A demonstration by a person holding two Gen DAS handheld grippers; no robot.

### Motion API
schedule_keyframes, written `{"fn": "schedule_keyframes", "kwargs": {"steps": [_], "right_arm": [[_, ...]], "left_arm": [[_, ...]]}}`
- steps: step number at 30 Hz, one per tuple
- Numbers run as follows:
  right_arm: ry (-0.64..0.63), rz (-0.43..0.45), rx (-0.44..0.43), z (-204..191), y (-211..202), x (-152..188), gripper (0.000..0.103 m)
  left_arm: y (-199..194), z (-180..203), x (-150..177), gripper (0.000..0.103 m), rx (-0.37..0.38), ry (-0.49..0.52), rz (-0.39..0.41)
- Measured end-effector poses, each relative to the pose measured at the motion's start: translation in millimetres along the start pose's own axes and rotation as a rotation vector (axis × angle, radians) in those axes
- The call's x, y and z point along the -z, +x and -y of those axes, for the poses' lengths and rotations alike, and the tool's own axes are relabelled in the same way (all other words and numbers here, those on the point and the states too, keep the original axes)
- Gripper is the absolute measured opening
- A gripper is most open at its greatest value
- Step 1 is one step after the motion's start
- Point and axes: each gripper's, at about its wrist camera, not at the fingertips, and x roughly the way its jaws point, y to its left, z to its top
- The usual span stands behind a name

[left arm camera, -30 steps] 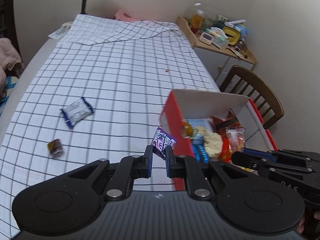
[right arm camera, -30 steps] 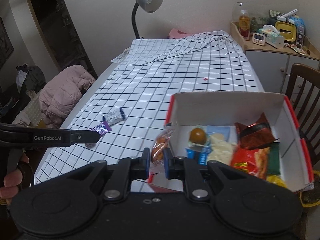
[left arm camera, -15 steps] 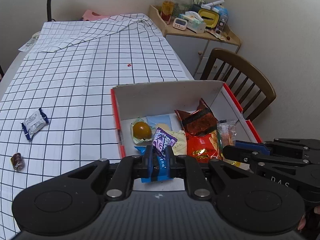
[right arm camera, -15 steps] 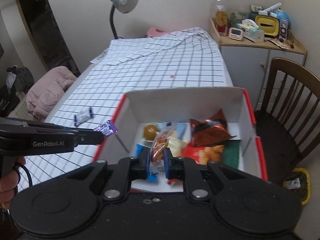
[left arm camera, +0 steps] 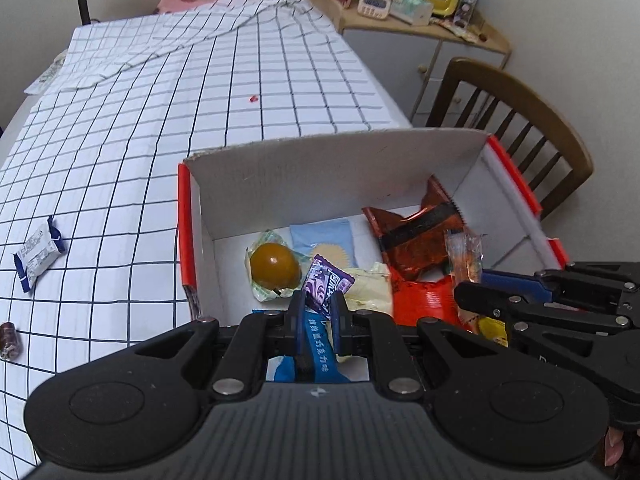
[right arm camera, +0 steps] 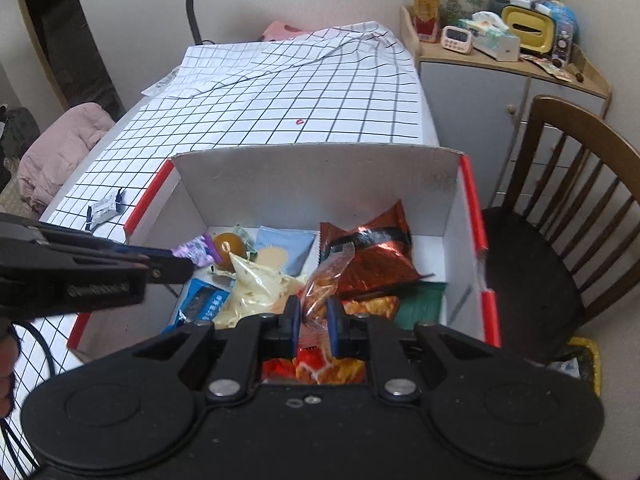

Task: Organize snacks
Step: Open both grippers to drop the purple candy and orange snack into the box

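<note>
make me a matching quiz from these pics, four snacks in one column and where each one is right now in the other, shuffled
Column one
1. purple snack wrapper
2. clear packet of orange snacks
3. blue-and-white wrapped snack
4. round brown snack in a clear wrapper

Column two
A. lying in the red-and-white cardboard box
B. pinched in the left gripper
C. lying on the checked tablecloth
D. pinched in the right gripper

Pairs: 1-B, 2-D, 3-C, 4-A
</note>
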Motion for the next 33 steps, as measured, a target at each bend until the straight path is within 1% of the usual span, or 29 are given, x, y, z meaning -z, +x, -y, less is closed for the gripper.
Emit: {"fn": "schedule_keyframes", "kwargs": {"steps": [4,10,15,19,21,24,27,30,33], "right_arm": [[-0.001,-0.015,-0.006,0.7,14.6,-5.1,0.012],[0.006,-0.035,-0.018,0.9,25.4,-7.8,0.013],[0.004,-0.043,-0.016,-0.7,26.2,-8.0,0.018],[0.019,-0.042,-0.014,1.0,23.0,-6.5,0.023],[0.026,-0.042,-0.014,2.1,19.9,-5.5,0.028],[0.029,-0.042,-0.018,2.8,13.8,-3.0,0.035],[0.03,-0.033,-0.025,1.7,5.8,-0.2,0.04],[0.03,-0.02,-0.034,-0.3,-4.1,1.4,0.045],[0.028,-0.003,-0.047,-2.2,-15.5,3.1,0.051]], "left_arm": [[12.3,0.5,-2.8,0.013,-0.011,0.0,-0.02],[23.3,1.1,-2.7,0.013,-0.02,0.006,-0.051],[29.4,3.3,-0.7,0.013,-0.017,0.016,-0.078],[29.3,2.3,1.1,0.013,-0.016,0.018,-0.082],[29.4,1.1,2.1,0.014,-0.014,0.011,-0.091],[26.9,-2.0,3.7,0.022,-0.014,-0.005,-0.097],[20.3,-2.6,5.6,0.023,-0.009,-0.006,-0.085],[11.4,-1.6,7.4,0.027,-0.001,-0.004,-0.072],[-0.4,-0.2,9.5,0.028,0.007,-0.003,-0.05]]}}
